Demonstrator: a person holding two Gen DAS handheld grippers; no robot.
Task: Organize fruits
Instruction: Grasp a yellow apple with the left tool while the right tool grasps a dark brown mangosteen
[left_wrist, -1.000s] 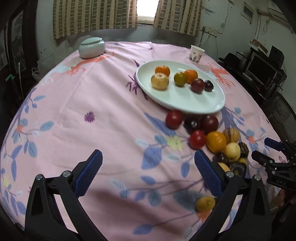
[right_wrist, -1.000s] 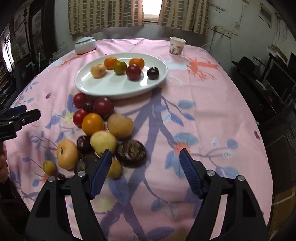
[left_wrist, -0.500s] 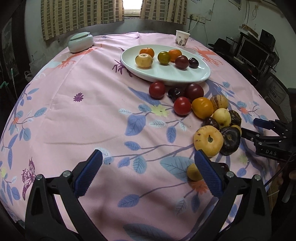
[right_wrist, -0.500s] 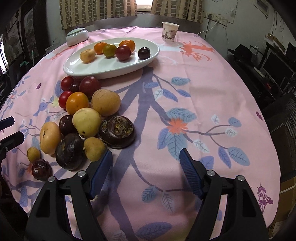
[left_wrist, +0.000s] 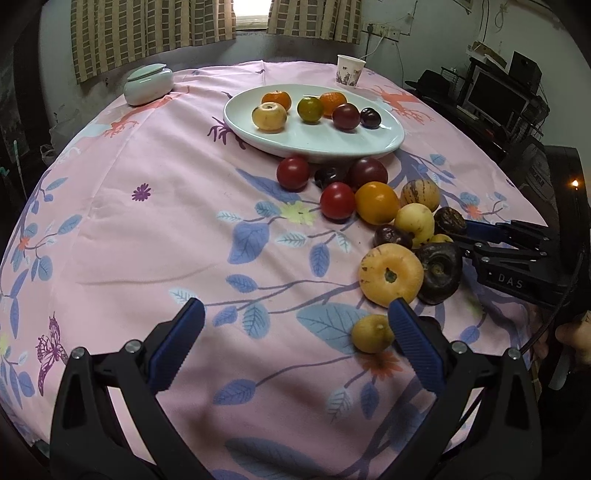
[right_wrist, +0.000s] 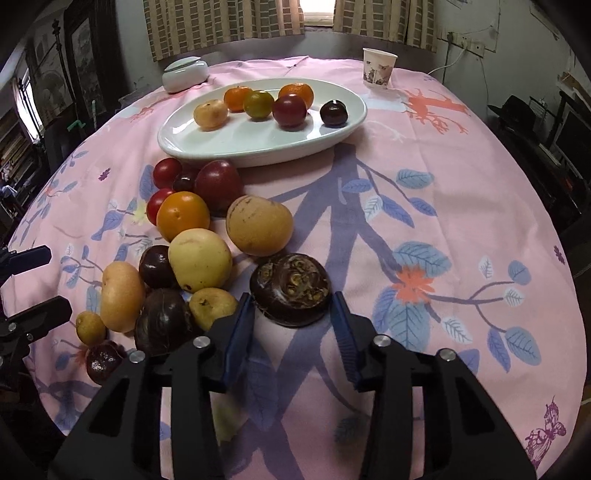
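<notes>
Since a second ago my right claw (right_wrist: 293, 328) has dropped toward the dark flat fruit (right_wrist: 290, 290); its jaws are closing with the fruit's near edge between them, pads not yet pressing. My left claw (left_wrist: 295, 343) has swung in beside the pile and stands spread and empty. Five fruits sit on the plate (right_wrist: 236, 142); the rest lie on the bench (left_wrist: 166, 221). I read "DAS" on the right claw's body.
</notes>
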